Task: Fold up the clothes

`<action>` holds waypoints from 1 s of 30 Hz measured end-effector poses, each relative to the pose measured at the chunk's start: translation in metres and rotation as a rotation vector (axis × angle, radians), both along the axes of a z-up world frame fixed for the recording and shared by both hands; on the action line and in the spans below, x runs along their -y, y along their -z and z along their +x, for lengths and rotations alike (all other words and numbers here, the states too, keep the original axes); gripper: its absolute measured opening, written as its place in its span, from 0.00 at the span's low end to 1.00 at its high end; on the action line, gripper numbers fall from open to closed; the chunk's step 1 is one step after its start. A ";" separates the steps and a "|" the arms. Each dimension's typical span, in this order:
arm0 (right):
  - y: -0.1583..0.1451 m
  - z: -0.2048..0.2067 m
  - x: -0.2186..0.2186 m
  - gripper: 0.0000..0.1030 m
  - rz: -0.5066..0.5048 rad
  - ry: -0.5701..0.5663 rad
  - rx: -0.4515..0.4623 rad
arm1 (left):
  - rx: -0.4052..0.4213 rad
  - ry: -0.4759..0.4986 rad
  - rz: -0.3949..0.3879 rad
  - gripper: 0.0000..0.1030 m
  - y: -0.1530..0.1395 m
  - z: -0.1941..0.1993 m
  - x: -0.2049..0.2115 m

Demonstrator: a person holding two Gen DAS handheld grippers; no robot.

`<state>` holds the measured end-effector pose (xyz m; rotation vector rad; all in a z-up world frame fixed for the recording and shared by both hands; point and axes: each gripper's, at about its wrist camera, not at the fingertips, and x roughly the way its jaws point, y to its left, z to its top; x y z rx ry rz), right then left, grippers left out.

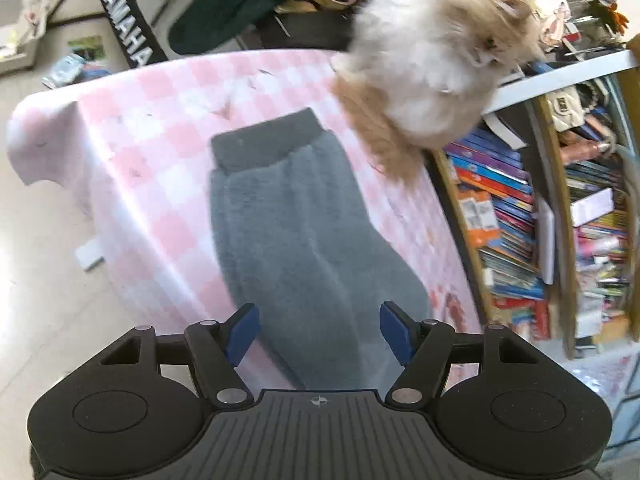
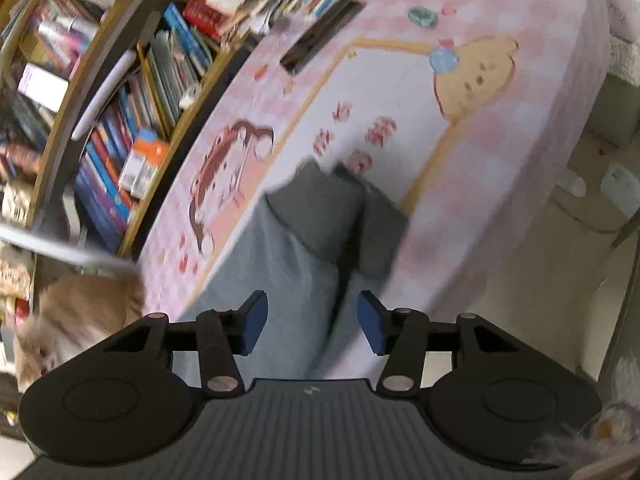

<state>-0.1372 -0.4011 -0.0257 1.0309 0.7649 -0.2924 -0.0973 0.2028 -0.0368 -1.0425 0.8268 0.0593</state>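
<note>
Pink-and-white checked cloth covers the surface (image 1: 160, 184), printed with cartoon figures at its far end in the right wrist view. One pair of grey fleece trousers (image 1: 296, 236) lies flat along it, two darker cuffs (image 2: 340, 208) side by side. One fluffy cat (image 1: 436, 64) sits at the far right edge, beside a crowded bookshelf (image 1: 516, 216). Left tongs (image 1: 319, 330) and right tongs (image 2: 311, 322) both hang spread apart above the trousers, holding nothing.

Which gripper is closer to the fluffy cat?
Probably left. The left gripper is open over the grey pants, with the cat ahead to its right. The right gripper, also open, has the cat at its far left edge.
</note>
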 end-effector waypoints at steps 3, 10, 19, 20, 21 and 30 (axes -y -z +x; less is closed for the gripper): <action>0.003 0.016 0.008 0.44 -0.015 0.014 -0.047 | 0.000 -0.026 0.013 0.66 0.002 -0.005 0.005; 0.016 0.046 0.015 0.12 -0.018 0.019 -0.117 | 0.014 -0.093 0.044 0.65 -0.004 -0.009 0.004; -0.073 0.019 -0.001 0.05 -0.299 -0.128 0.172 | 0.058 -0.164 0.142 0.65 -0.026 -0.007 -0.012; -0.054 0.020 0.003 0.05 -0.282 -0.121 0.106 | 0.059 -0.166 0.150 0.65 -0.026 -0.006 -0.013; -0.035 0.021 0.007 0.05 -0.264 -0.114 0.039 | 0.055 -0.164 0.156 0.65 -0.025 -0.004 -0.014; 0.023 0.030 0.007 0.06 -0.341 -0.149 -0.129 | -0.013 -0.162 0.342 0.65 -0.021 0.032 -0.015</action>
